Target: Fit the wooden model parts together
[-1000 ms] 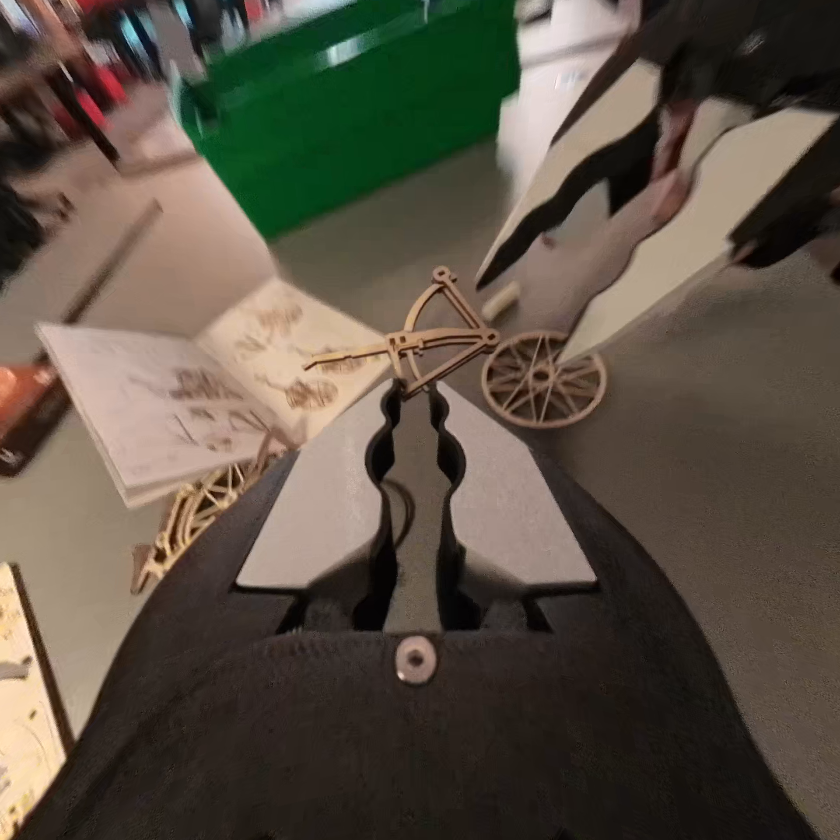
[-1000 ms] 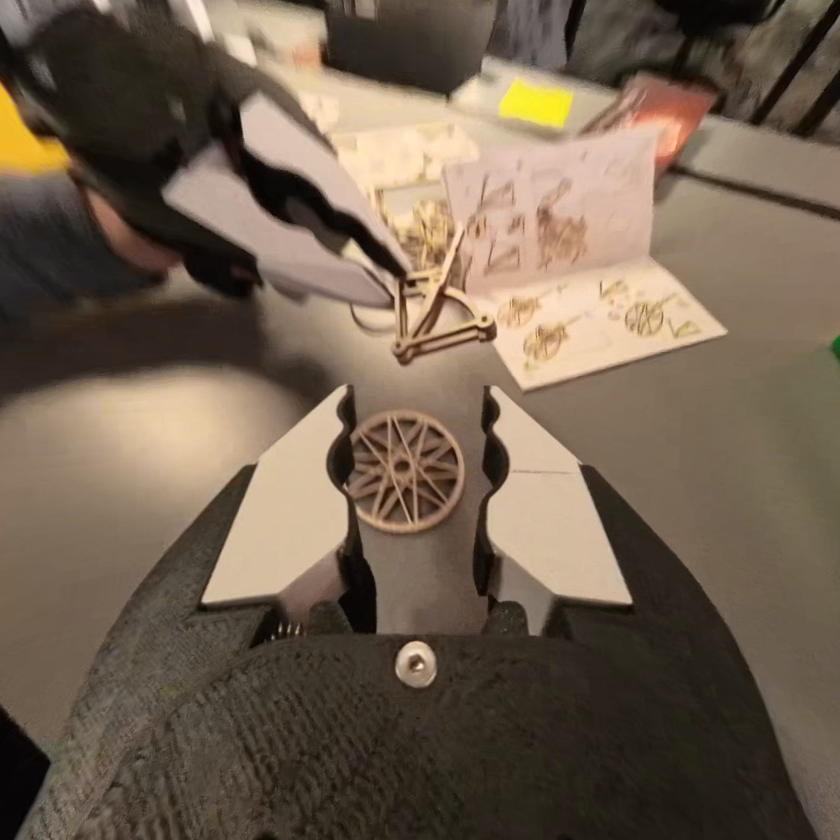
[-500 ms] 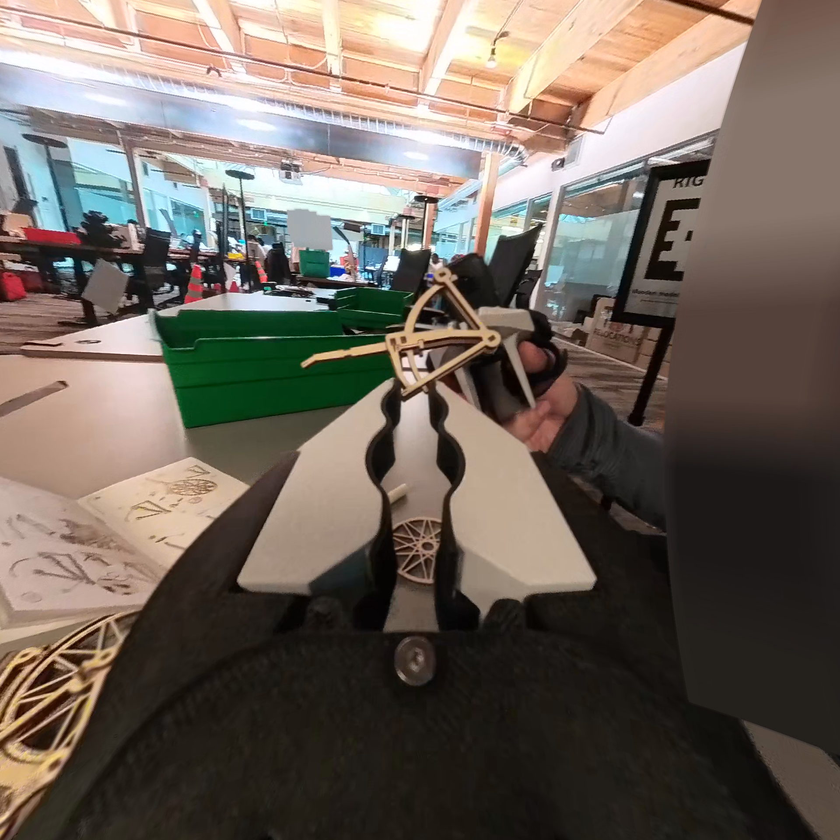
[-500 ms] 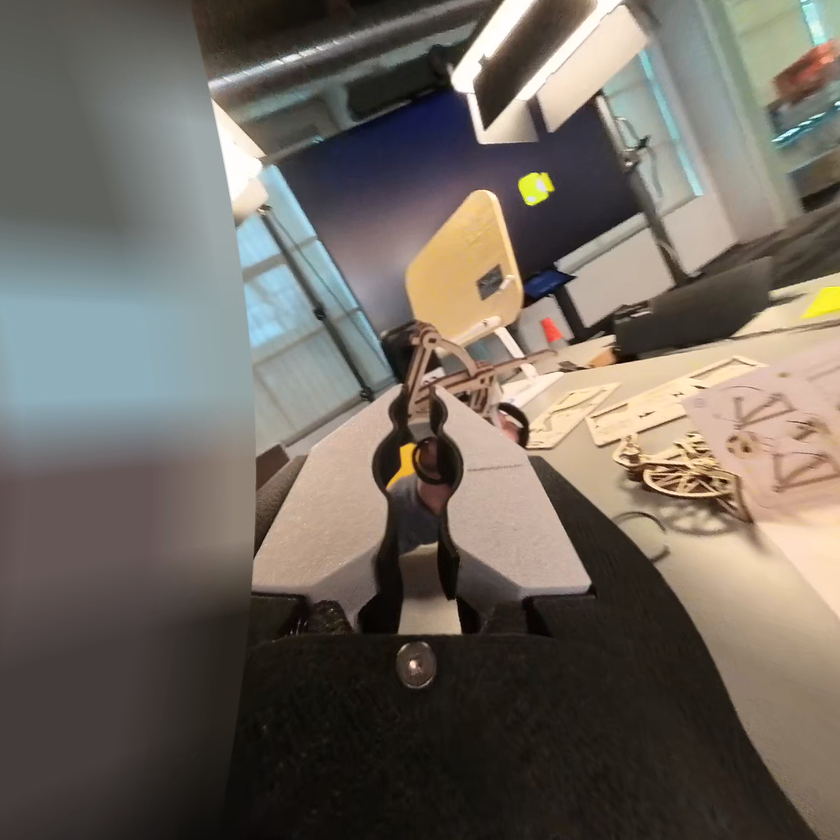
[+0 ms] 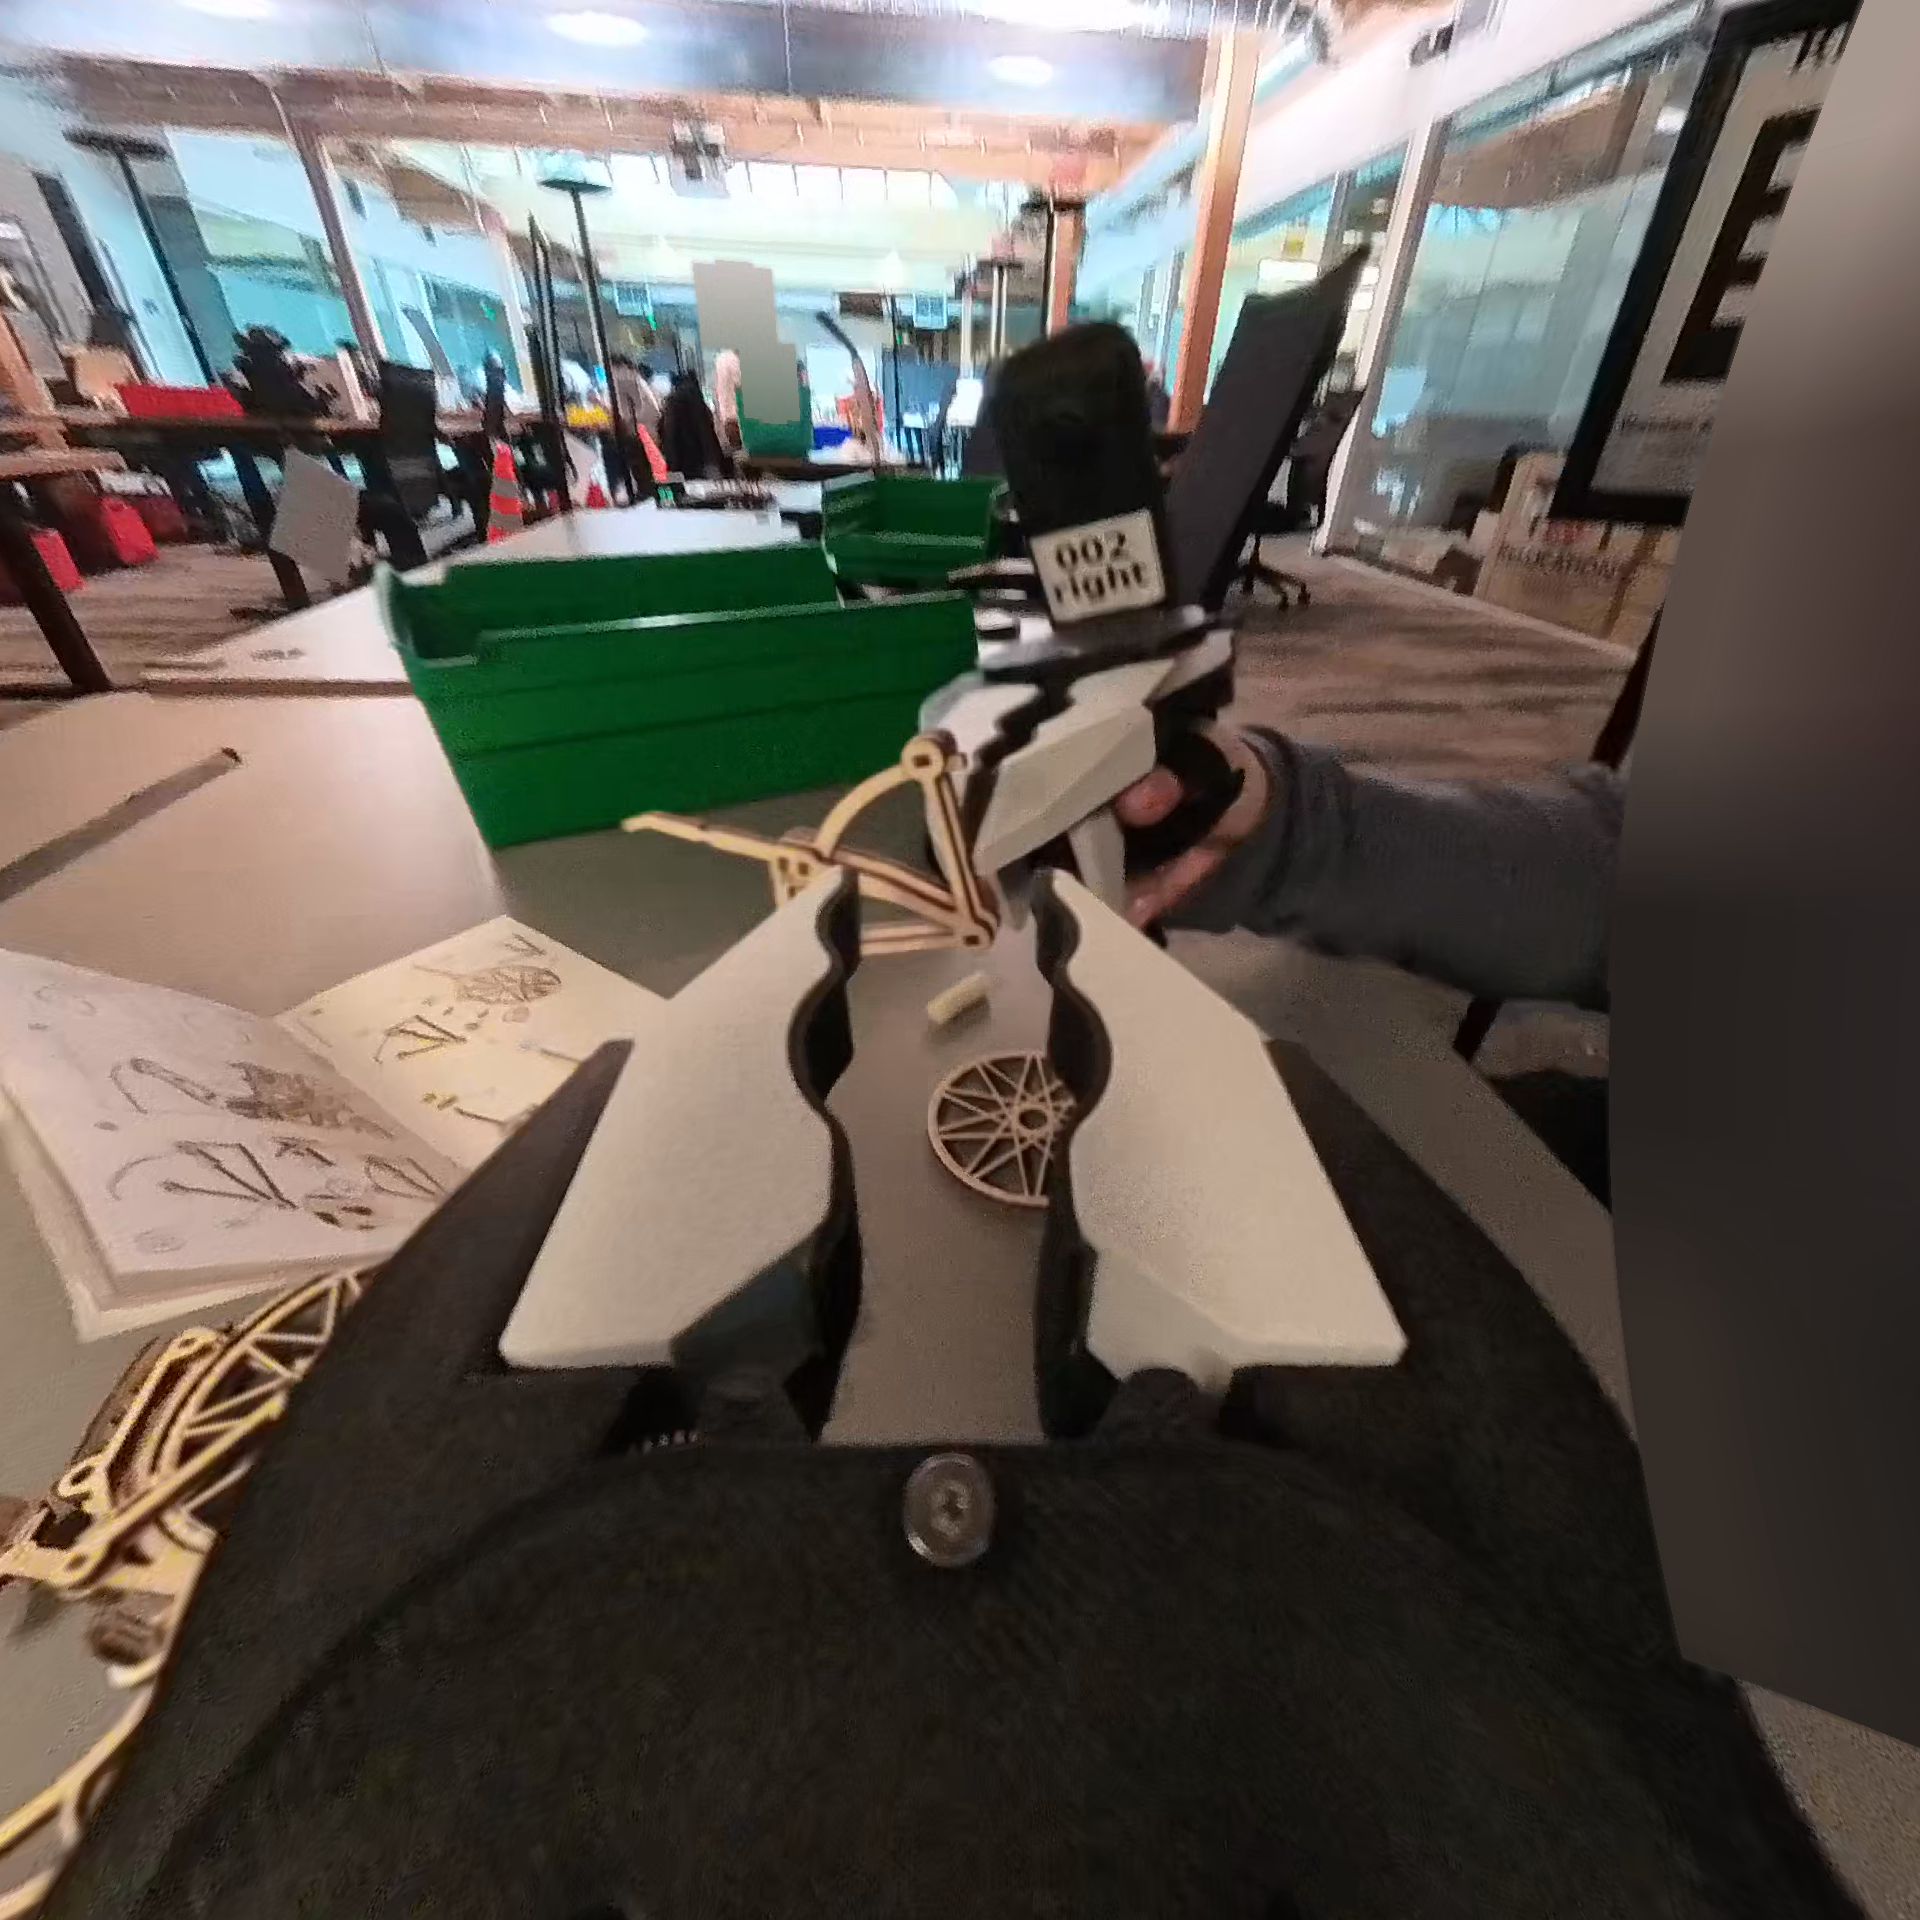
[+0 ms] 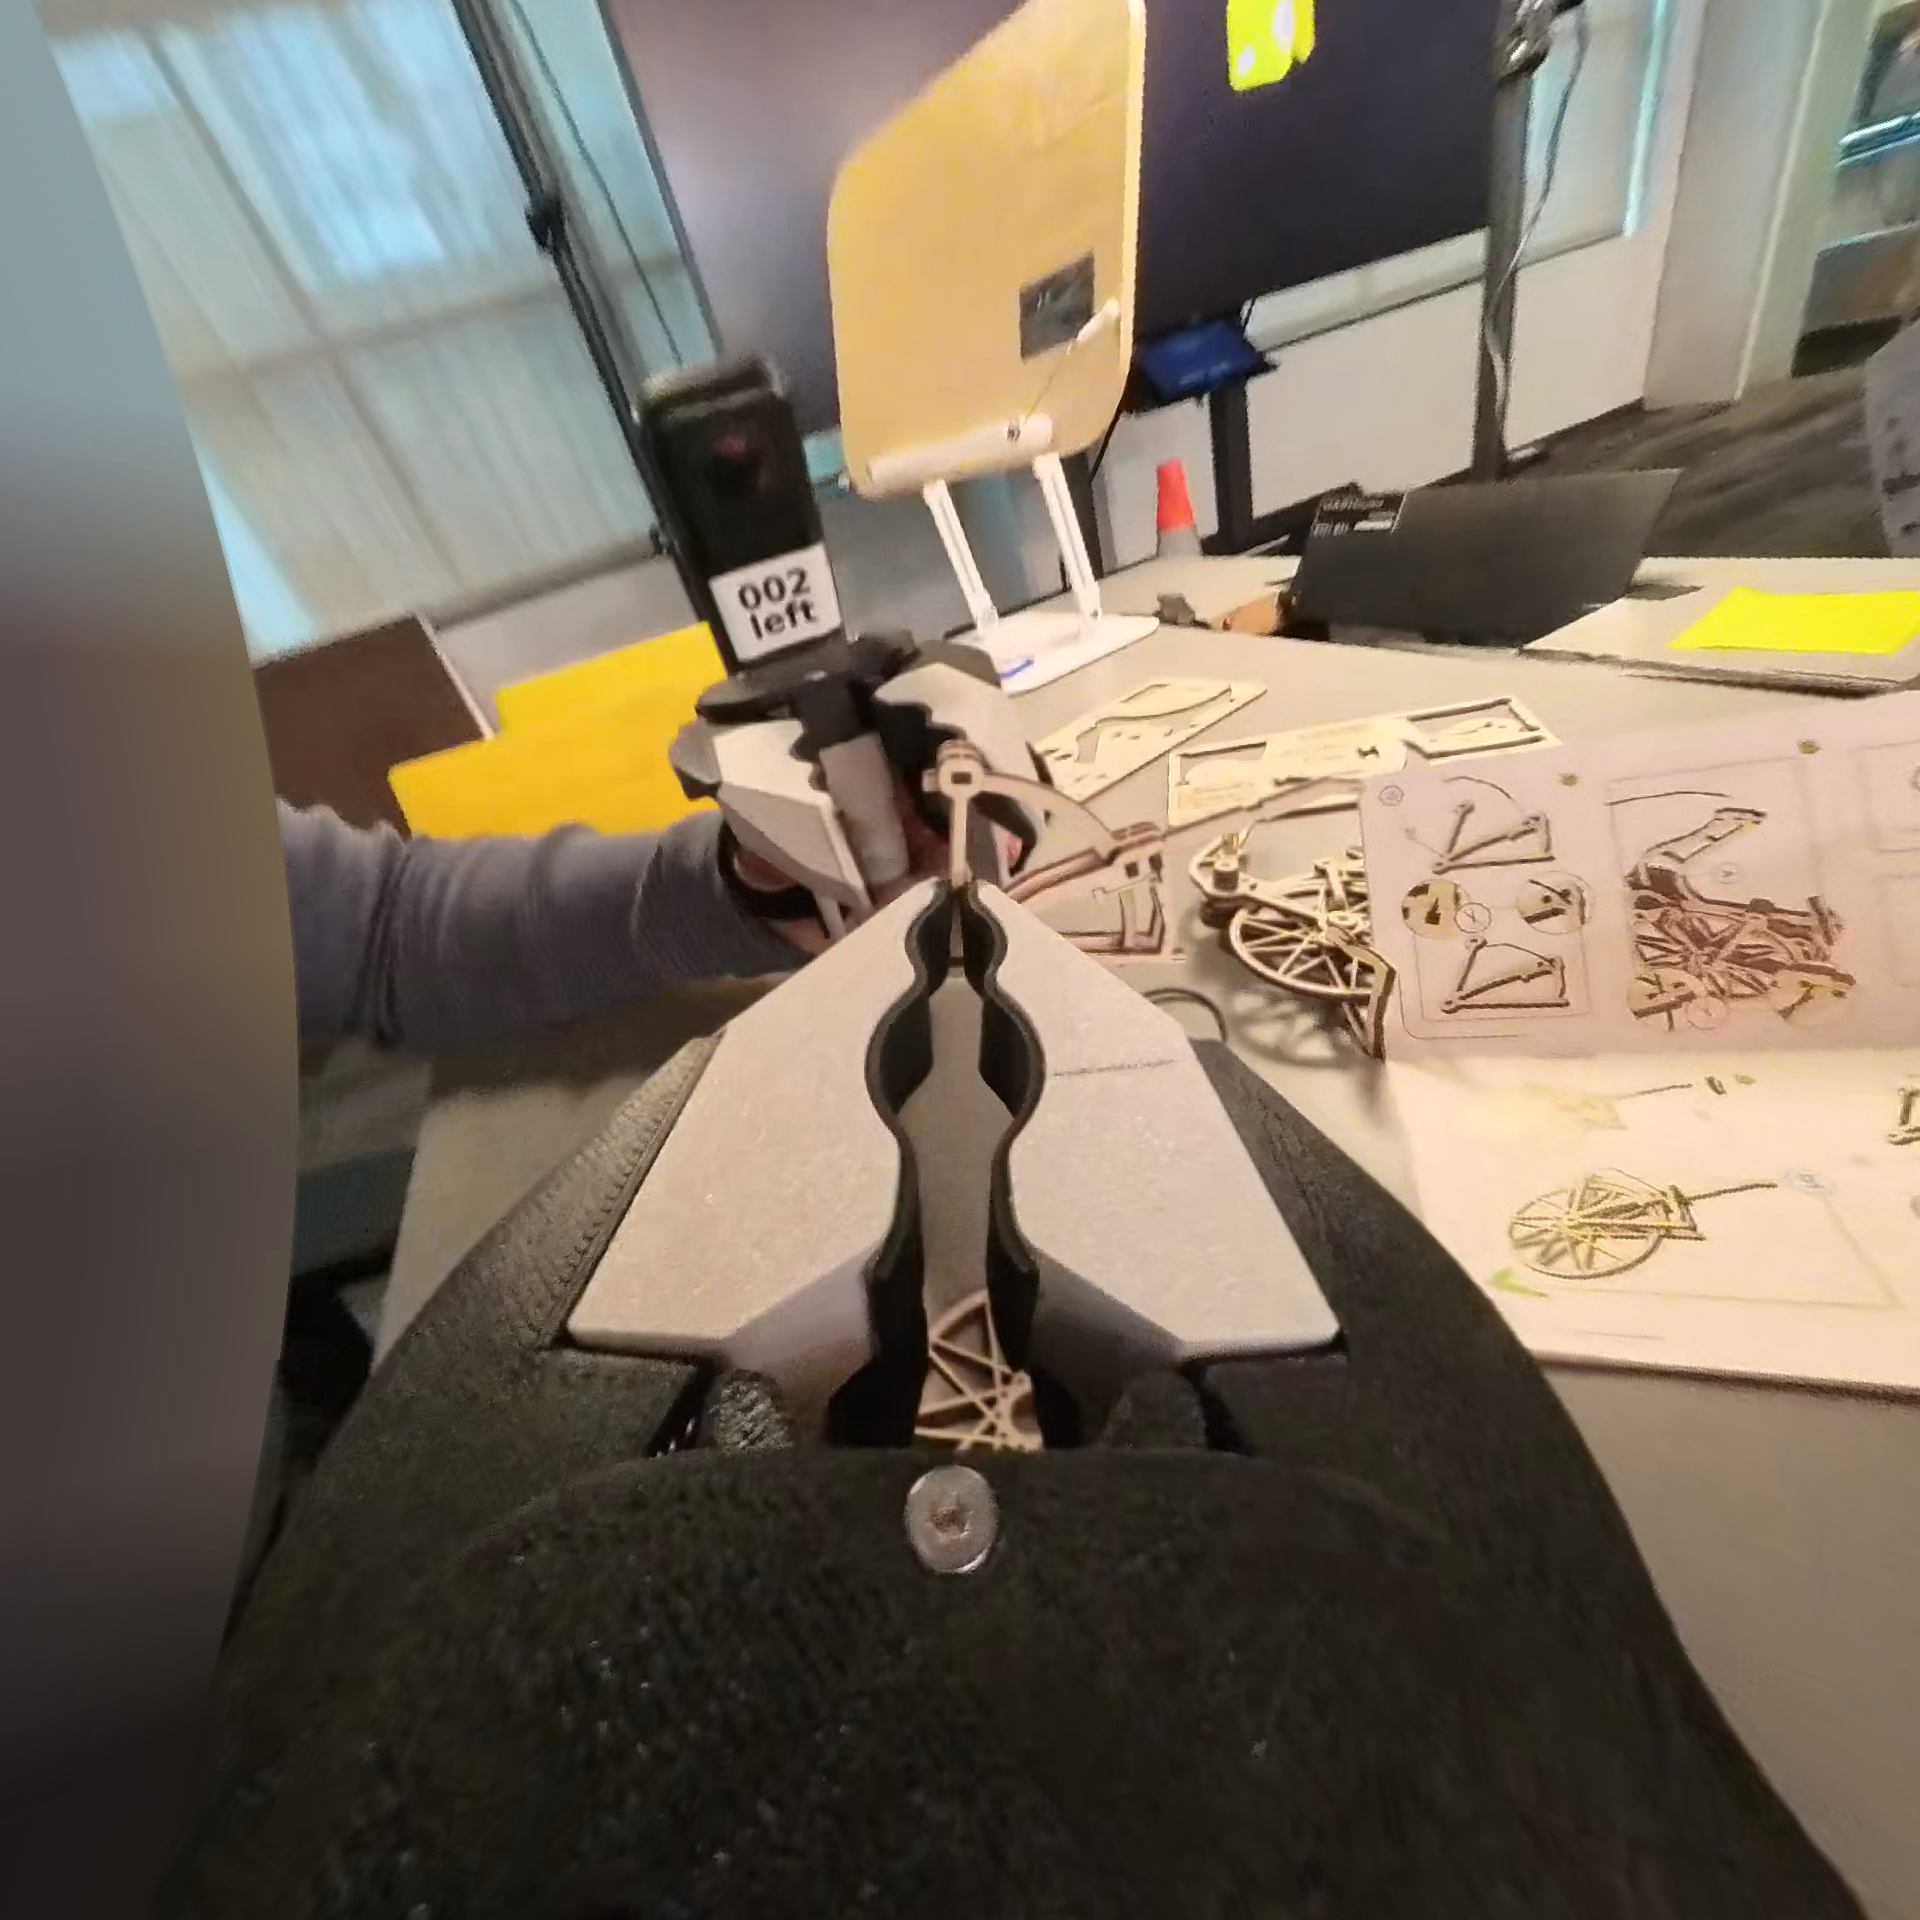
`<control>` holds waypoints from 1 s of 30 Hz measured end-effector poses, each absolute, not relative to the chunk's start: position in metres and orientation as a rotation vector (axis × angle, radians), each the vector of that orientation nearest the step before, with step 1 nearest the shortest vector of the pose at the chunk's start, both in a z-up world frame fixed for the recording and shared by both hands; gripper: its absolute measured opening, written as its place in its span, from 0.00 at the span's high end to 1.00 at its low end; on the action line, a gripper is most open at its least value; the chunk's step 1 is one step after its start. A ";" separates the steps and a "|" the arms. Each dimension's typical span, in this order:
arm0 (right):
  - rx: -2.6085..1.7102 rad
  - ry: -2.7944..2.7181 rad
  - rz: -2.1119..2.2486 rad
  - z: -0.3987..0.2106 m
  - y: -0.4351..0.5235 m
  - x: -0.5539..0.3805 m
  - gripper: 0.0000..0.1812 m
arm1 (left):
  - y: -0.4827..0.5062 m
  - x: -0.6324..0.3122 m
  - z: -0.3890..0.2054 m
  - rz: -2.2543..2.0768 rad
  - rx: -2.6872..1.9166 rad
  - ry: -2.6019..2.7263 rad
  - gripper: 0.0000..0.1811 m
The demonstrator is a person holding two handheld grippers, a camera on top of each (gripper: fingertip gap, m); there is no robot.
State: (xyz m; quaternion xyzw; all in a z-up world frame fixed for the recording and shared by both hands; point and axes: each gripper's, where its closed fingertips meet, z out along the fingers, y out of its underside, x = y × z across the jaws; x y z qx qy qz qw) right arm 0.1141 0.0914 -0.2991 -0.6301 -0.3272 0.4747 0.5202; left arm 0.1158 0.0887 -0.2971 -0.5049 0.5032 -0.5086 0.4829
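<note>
Between the two tongs: a triangular wooden frame [image 5: 914, 873] with a curved strut and a long thin arm is held up off the grey counter [image 5: 260, 831].
Right tongs [image 6: 958, 902]: clenched on the edge of the wooden frame, tips pinched almost together; in the left wrist view they [image 5: 1003, 821] come in from the right and grip the frame's upright bar.
Left tongs [image 5: 945, 914]: released, fingers spread wide, with the frame just past their tips; whether the left tip touches it cannot be told.
Wooden wheel [image 5: 1003, 1127]: lying flat on the counter, seen through the gap of the left tongs, partly hidden by the right finger; in the right wrist view it [image 6: 971, 1382] shows low between the right tongs.
Small pale peg [image 5: 956, 1003]: on the counter beyond the wheel, apart from it.
Instruction booklet [image 5: 239, 1101]: open on the counter left of the left tongs; right of the right tongs in the other view.
Partly built wooden model [image 6: 1288, 925]: beyond the right tongs, beside the booklet.
Cut-out wooden sheets [image 6: 1299, 748]: flat on the counter farther back.
Green bins [image 5: 675, 675]: far beyond the left tongs.
</note>
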 end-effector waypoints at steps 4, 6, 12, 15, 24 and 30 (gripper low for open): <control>-1.527 -0.876 1.153 -0.310 0.093 0.110 1.00 | 0.087 0.121 -0.310 -1.291 -1.294 1.262 0.89; -1.528 -0.883 1.174 -0.313 0.093 0.109 1.00 | 0.086 0.121 -0.314 -1.329 -1.314 1.277 0.95; -1.531 -0.896 1.169 -0.319 0.093 0.109 1.00 | 0.087 0.118 -0.323 -1.382 -1.350 1.319 0.99; -1.531 -0.904 1.171 -0.321 0.093 0.110 1.00 | 0.086 0.119 -0.326 -1.370 -1.350 1.333 0.99; -1.543 -0.942 1.154 -0.326 0.091 0.109 1.00 | 0.085 0.120 -0.328 -1.386 -1.398 1.355 1.00; -1.588 -1.038 1.123 -0.337 0.084 0.111 1.00 | 0.079 0.119 -0.338 -1.310 -1.428 1.452 1.00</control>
